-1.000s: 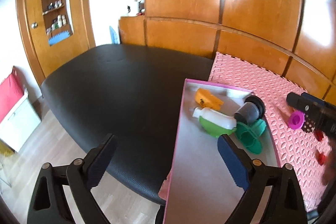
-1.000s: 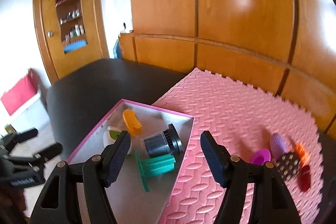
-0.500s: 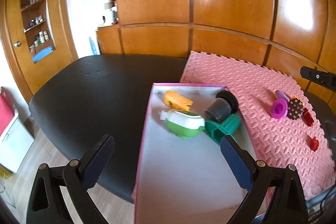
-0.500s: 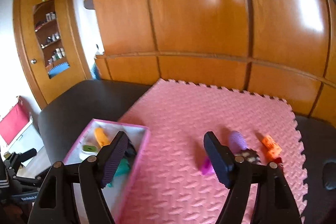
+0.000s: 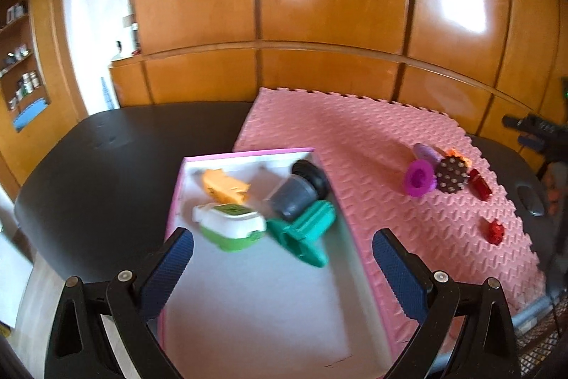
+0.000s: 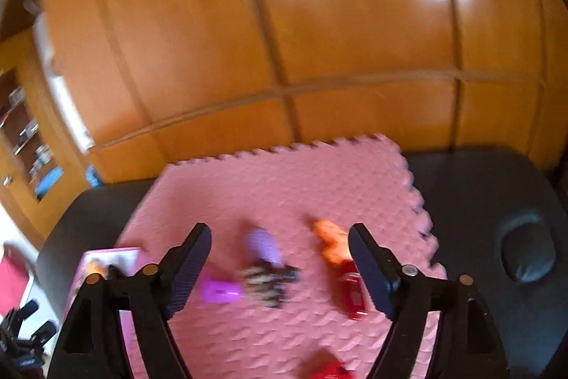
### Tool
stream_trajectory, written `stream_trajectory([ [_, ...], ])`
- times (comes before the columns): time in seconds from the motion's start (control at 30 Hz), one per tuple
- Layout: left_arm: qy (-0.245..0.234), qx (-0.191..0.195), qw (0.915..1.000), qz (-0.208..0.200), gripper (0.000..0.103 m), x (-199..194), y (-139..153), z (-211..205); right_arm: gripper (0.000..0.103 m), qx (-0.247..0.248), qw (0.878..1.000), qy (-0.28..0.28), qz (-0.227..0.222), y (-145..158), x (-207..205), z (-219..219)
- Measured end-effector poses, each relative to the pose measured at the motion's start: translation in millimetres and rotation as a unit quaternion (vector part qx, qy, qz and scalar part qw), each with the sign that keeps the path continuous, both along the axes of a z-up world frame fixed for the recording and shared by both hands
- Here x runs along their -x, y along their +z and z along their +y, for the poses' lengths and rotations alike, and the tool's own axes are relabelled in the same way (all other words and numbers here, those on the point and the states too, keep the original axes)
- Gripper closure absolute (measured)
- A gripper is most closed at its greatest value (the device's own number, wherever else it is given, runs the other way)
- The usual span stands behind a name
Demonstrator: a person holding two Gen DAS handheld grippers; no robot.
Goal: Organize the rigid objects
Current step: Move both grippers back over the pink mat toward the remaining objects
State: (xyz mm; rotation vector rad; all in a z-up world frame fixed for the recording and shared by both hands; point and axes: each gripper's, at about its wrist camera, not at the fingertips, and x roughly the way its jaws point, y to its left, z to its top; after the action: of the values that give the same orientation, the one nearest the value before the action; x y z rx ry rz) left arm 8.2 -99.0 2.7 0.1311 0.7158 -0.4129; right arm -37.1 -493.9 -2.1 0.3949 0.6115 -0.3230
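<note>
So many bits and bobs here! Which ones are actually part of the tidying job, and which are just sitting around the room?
Part of the job:
- pink box, holding an orange piece, green-white container, grey cup, teal part
- loose toys on the pink mat: magenta cup, dotted ball, red pieces

Just lying about:
- black table
- wooden wall panels
- shelf items

The left wrist camera is looking forward and down between its fingers into the pink tray (image 5: 248,308) close beneath. The right wrist camera is facing the pink foam mat (image 6: 284,194) ahead. Both are sharing the mat (image 5: 355,137) and its small toys.
</note>
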Motion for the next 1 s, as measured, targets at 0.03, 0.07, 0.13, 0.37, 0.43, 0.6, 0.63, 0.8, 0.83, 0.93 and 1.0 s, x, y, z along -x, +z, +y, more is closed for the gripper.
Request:
stream_trajectory([
  [0.03, -0.005, 0.001, 1.0000, 0.004, 0.002, -1, 0, -4, 0.020, -0.011, 1.000, -0.012, 0.010, -11, 1, -10],
  [0.07, -0.014, 0.002, 0.9998, 0.010, 0.002, -2, 1, -12, 0.020, -0.026, 0.999, -0.026, 0.020, -24, 4, -21],
  [0.13, -0.025, 0.000, 0.9995, 0.021, 0.002, -3, -1, -22, 0.020, -0.059, 0.996, -0.052, 0.030, -48, 12, -39],
  [0.37, -0.074, -0.003, 0.9959, 0.052, 0.002, -10, -4, -82, 0.020, -0.108, 0.990, -0.089, 0.027, -56, 23, -62],
  [0.43, -0.084, -0.001, 0.9946, 0.060, 0.002, -12, -6, -97, 0.020, -0.118, 0.989, -0.090, 0.028, -57, 24, -63],
  [0.6, -0.108, -0.007, 0.9908, 0.081, 0.003, -24, -18, -143, 0.020, -0.116, 0.989, -0.084, 0.032, -53, 22, -60],
  [0.63, -0.109, -0.009, 0.9904, 0.085, 0.005, -26, -20, -148, 0.020, -0.114, 0.990, -0.082, 0.033, -53, 21, -59],
  [0.8, -0.111, -0.021, 0.9859, 0.123, 0.026, -48, -43, -182, 0.020, -0.104, 0.992, -0.068, 0.036, -51, 16, -53],
  [0.83, -0.112, -0.021, 0.9852, 0.128, 0.027, -50, -46, -186, 0.020, -0.103, 0.992, -0.065, 0.036, -51, 15, -51],
  [0.93, -0.111, -0.025, 0.9845, 0.133, 0.031, -59, -56, -202, 0.020, -0.101, 0.993, -0.057, 0.038, -50, 12, -48],
  [1.0, -0.114, -0.031, 0.9843, 0.131, 0.033, -63, -60, -213, 0.020, -0.097, 0.993, -0.052, 0.040, -50, 11, -46],
])
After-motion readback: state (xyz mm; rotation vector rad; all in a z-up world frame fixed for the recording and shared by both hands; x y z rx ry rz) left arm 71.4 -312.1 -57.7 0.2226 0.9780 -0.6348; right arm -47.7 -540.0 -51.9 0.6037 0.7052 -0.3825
